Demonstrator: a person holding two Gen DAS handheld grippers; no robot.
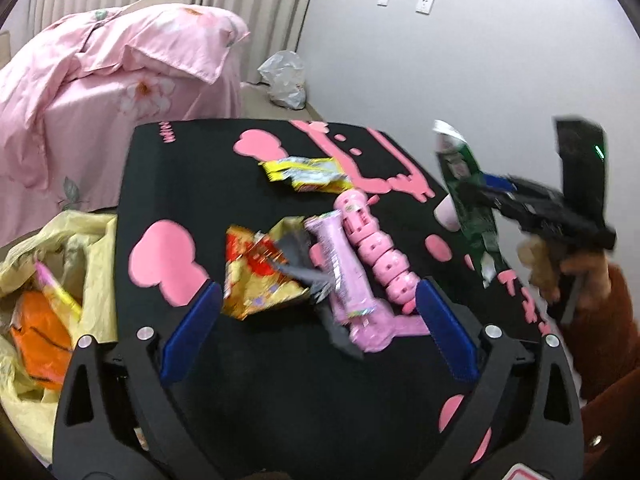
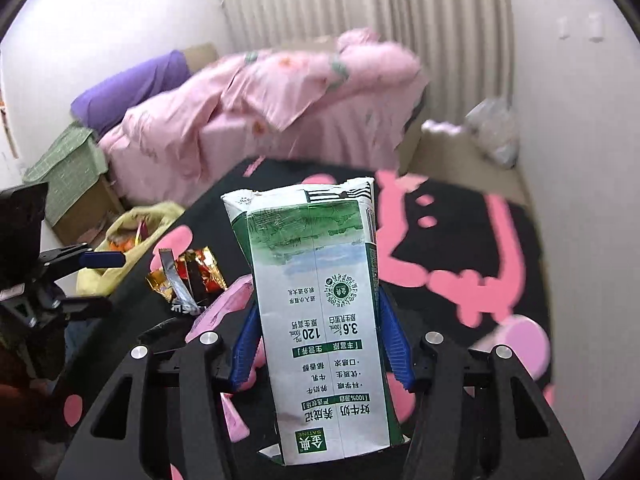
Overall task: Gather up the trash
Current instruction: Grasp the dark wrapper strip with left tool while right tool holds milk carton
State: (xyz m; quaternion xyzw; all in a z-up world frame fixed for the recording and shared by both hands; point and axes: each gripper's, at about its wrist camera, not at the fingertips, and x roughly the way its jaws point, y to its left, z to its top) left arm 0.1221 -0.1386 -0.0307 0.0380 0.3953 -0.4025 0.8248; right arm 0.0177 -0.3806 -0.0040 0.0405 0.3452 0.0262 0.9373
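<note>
In the right wrist view, the right gripper (image 2: 316, 336) is closed on a green and white milk carton (image 2: 320, 320), which fills the centre of the frame; the blue fingers (image 2: 246, 344) press on its two sides, and the carton is lifted above the black table (image 2: 460, 208) with pink shapes. In the left wrist view the same carton (image 1: 468, 200) is seen at the right of the frame, tilted, in the air above the right edge of the table. The left gripper (image 1: 318, 320) is wide open and holds nothing; its blue fingers (image 1: 192, 328) stand at the lower part of the frame, on both sides of a small heap of trash in the middle of the table. This heap has a red and gold wrapper (image 1: 256, 276), a long pink wrapper (image 1: 344, 276) and a pink bumpy tube (image 1: 384, 248) just beside it, all touching or overlapping. A yellow wrapper (image 1: 308, 174) lies apart, higher in the frame. At the lower left, beside the table, a yellow bag (image 1: 44, 276) is open with some trash already inside. Behind, at the upper left, there is a pink blanket (image 1: 100, 80).
</note>
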